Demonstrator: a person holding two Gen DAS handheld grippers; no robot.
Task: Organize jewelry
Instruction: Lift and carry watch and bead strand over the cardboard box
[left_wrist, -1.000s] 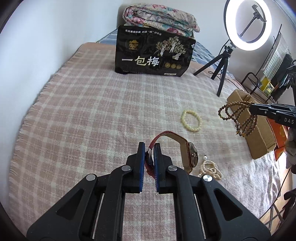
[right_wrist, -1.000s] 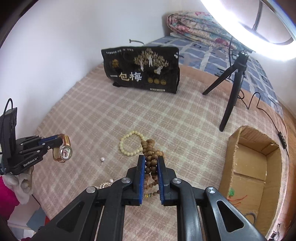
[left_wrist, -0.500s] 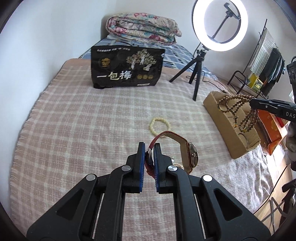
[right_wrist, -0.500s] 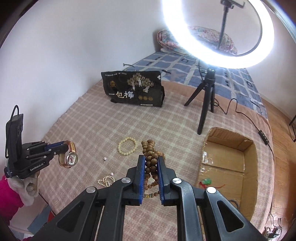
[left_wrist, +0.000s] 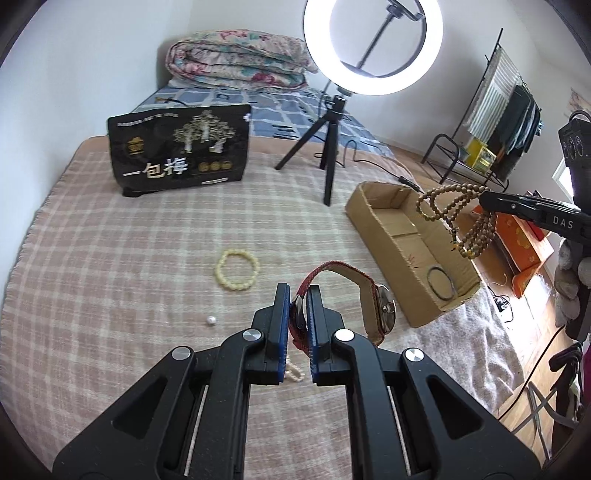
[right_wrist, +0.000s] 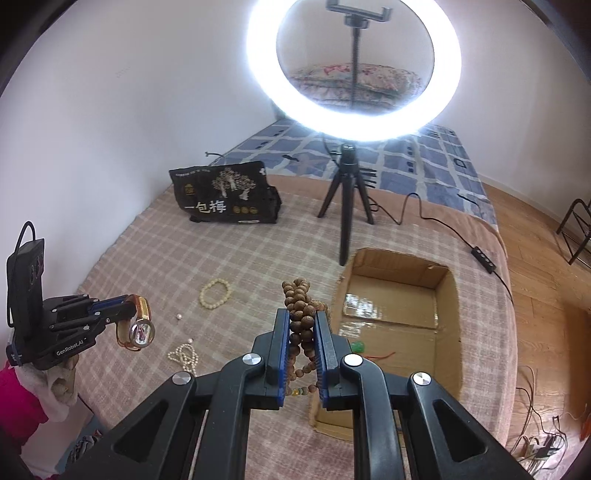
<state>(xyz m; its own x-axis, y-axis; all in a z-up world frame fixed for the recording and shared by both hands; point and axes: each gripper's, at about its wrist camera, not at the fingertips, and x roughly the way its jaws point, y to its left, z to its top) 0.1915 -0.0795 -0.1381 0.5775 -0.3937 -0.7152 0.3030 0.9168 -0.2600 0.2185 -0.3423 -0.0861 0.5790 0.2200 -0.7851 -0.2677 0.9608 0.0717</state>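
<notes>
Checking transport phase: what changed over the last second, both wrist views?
Both grippers rose and swung toward the cardboard box, which now shows more fully. The left gripper stays shut on the watch; the right gripper stays shut on the wooden bead strand. The yellow bracelet, pearl strand and loose pearl lie unmoved on the blanket.

On the pink checked blanket, the black printed snack bag stands at the far side, with the folded floral quilt behind it. The white ring light on its black tripod stands right of the bag. The open brown cardboard box lies before the tripod, a thin black ring in it. The pale yellow bead bracelet lies left of the box, 1 small white pearl nearer.
</notes>
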